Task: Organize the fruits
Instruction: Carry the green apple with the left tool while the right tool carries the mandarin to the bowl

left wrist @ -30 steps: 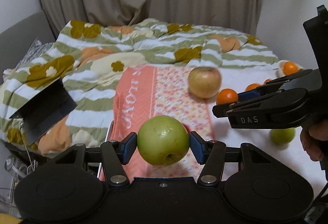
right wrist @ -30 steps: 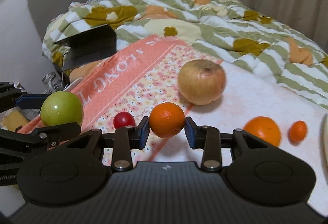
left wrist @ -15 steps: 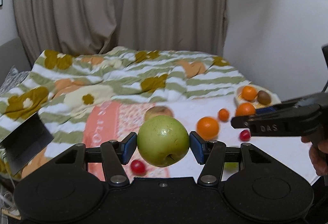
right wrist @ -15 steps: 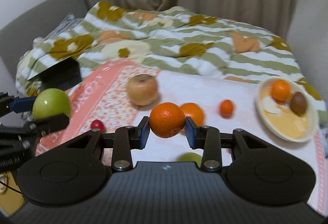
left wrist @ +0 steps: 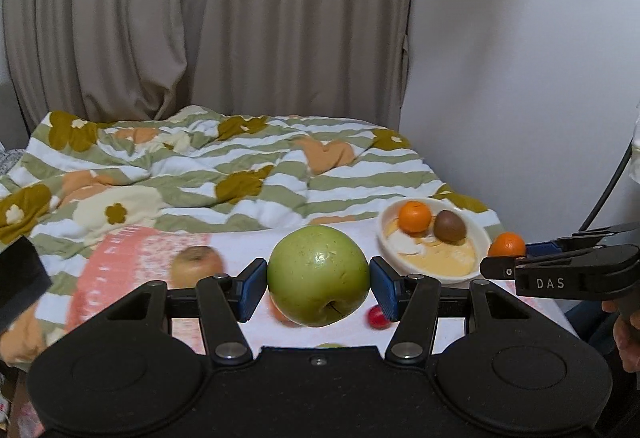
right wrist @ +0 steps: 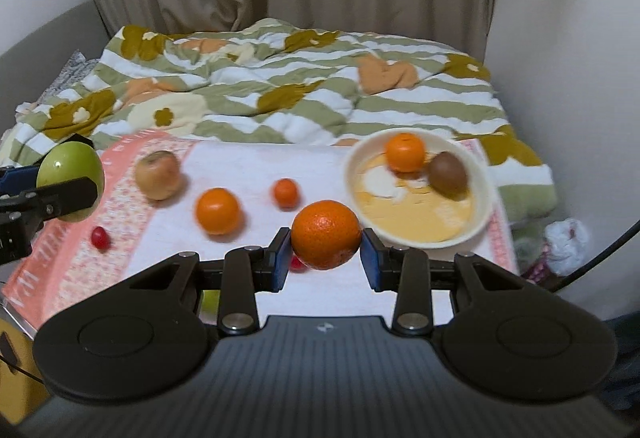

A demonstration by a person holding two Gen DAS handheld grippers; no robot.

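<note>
**Orange nearer the bowl than the apple**

Orange fruit (right wrist: 326, 234) sits clamped in the right claw (right wrist: 325, 260), just short of the bowl (right wrist: 482, 215) at the cloth's right edge. The left claw (left wrist: 318, 288) grips the green apple (left wrist: 318, 275) further left, so the right hand looks set to unload first.

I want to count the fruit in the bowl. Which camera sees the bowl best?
The right wrist view: the bowl shows whole, holding a small orange and a brown fruit. The left wrist view shows it too, but farther off and smaller.
</note>
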